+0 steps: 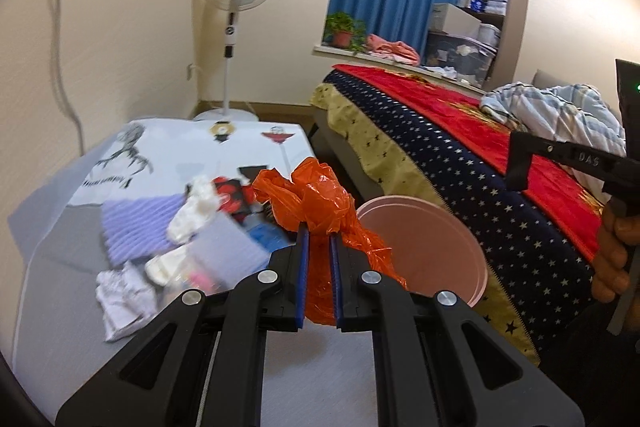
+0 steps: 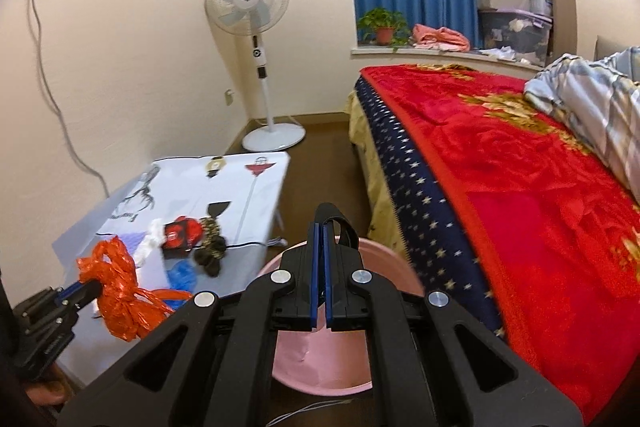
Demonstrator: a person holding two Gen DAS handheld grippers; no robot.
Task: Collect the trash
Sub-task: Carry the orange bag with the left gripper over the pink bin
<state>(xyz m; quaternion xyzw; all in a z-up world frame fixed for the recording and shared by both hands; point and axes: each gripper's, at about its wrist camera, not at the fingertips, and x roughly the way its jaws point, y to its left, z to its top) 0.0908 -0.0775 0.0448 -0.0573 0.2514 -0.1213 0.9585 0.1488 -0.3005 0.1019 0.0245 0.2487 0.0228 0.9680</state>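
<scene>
My left gripper [image 1: 319, 233] is shut on a crumpled orange plastic bag [image 1: 316, 199] and holds it above the table's right edge, next to the pink bin [image 1: 440, 259]. The bag [image 2: 120, 291] and left gripper [image 2: 90, 287] also show at the lower left of the right wrist view. My right gripper [image 2: 321, 227] is shut and empty, above the pink bin [image 2: 320, 367] on the floor. White crumpled tissues [image 1: 192, 215] and a white wad [image 1: 120, 291] lie on the table.
The low table [image 2: 240, 187] has a printed white cloth with a red-black packet [image 2: 182, 231], a dark patterned item [image 2: 210, 239] and a blue item [image 2: 182, 275]. A bed with a red blanket [image 2: 520, 187] stands on the right. A standing fan [image 2: 256, 27] is in the corner.
</scene>
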